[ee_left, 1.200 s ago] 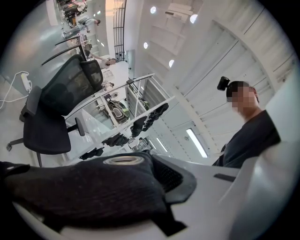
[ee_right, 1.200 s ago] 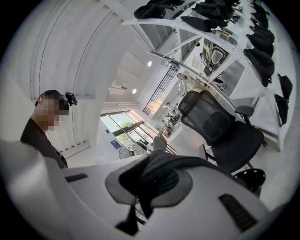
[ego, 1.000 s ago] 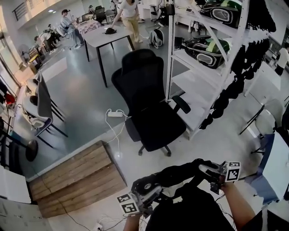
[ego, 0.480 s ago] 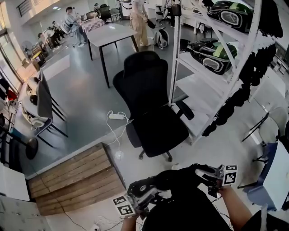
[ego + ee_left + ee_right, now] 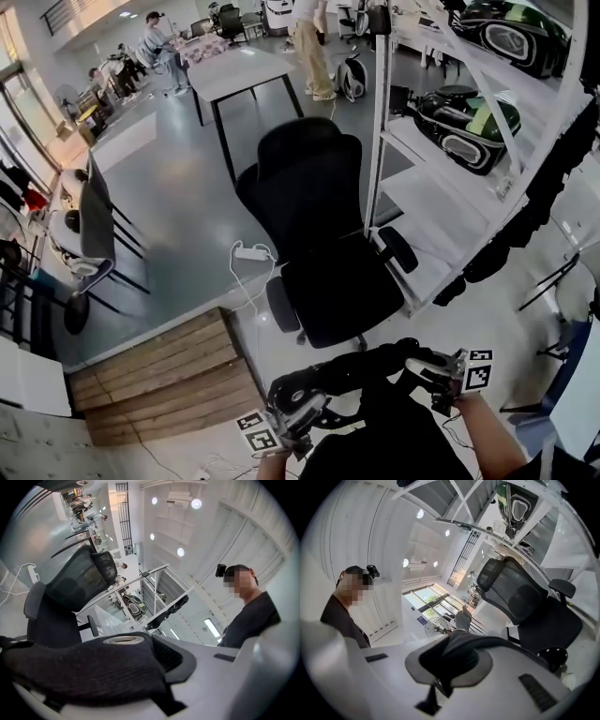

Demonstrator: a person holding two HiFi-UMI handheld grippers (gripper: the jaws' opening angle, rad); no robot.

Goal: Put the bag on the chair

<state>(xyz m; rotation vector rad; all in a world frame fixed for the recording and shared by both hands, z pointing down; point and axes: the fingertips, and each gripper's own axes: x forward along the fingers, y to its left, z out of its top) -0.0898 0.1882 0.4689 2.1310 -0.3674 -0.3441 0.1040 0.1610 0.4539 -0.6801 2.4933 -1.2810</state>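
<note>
A black office chair (image 5: 323, 234) stands ahead of me on the grey floor, its seat facing me. Low in the head view, a black bag (image 5: 375, 445) hangs between my two grippers, close in front of the chair's seat. My left gripper (image 5: 298, 408) is shut on the bag's thick black strap (image 5: 84, 667). The right gripper (image 5: 433, 368) is shut on the strap's other end (image 5: 459, 651). Both gripper views show the chair (image 5: 70, 588) (image 5: 525, 602) beyond the jaws. Most of the bag's body is cut off by the frame's lower edge.
A white shelving rack (image 5: 450, 178) with dark gear stands hard against the chair's right side. A wooden platform (image 5: 159, 375) lies at the lower left. A power strip (image 5: 251, 252) with white cable lies left of the chair. A white table (image 5: 239, 75) and people are farther back.
Both grippers and the bag have moved forward towards the chair, which now looks nearer and larger. The grips on the strap are unchanged.
</note>
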